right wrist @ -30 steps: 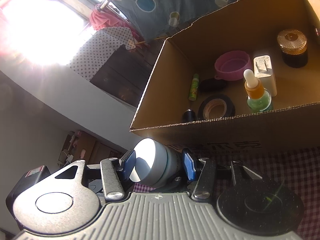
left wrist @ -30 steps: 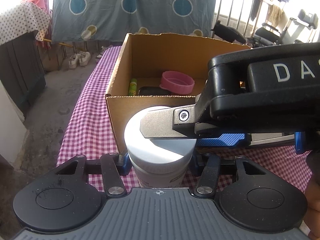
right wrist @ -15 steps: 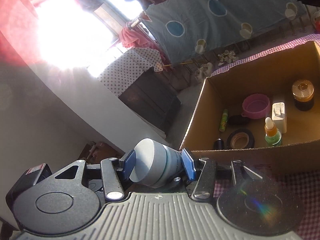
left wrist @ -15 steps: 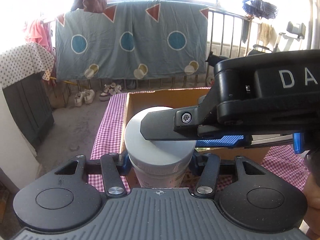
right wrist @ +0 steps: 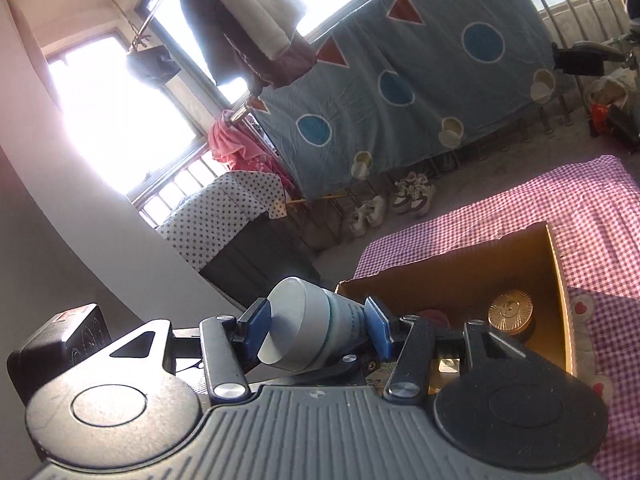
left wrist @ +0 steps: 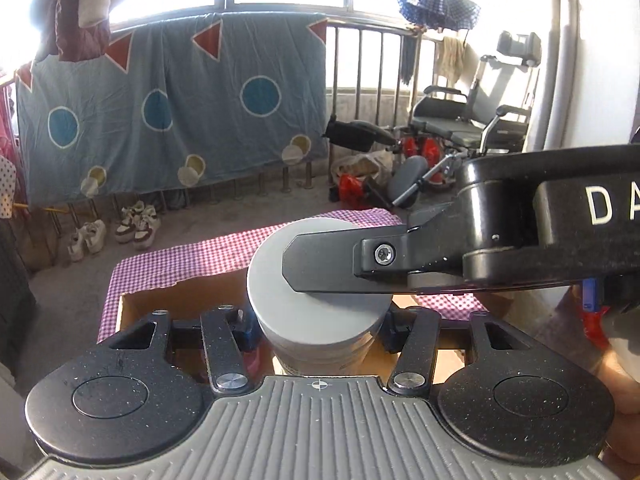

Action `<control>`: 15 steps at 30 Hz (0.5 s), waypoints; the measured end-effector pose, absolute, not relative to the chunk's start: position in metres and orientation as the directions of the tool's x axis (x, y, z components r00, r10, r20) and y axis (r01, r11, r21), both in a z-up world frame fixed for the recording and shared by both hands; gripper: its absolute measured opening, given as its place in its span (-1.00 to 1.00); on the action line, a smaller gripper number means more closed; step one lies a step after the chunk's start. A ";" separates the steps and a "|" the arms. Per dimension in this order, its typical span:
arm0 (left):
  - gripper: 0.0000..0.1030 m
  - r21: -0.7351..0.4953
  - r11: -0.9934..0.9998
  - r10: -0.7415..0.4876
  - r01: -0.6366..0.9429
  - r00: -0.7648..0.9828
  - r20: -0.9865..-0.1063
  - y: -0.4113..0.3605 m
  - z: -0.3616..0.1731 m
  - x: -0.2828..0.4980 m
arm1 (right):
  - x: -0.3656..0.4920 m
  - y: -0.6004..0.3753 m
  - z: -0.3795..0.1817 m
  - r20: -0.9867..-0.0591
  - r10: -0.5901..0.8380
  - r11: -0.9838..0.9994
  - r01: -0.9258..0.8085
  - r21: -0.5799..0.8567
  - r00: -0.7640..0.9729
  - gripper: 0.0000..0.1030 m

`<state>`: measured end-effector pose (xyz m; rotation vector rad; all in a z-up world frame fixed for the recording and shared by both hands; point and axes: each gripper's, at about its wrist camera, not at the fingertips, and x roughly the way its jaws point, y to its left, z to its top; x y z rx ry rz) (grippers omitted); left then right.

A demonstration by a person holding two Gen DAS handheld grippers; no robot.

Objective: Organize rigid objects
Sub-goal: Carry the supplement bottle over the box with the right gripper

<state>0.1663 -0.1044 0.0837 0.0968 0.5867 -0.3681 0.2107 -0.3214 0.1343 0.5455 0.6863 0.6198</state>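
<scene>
With both the left gripper and right gripper clamped on the white jar, the person should probably lower it level into the cardboard box just below them.

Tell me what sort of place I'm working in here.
Most likely an enclosed home balcony or sunroom used for drying laundry and storage. A blue patterned sheet hangs over a metal railing below large windows, pairs of shoes sit on the concrete floor, and a wheelchair is parked in the corner.
</scene>
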 end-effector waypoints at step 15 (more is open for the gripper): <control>0.04 -0.093 0.908 -0.326 0.408 0.550 -0.769 -0.136 0.004 0.210 | 0.268 -0.373 0.021 -0.547 0.651 0.697 -0.129 0.705 0.526 0.06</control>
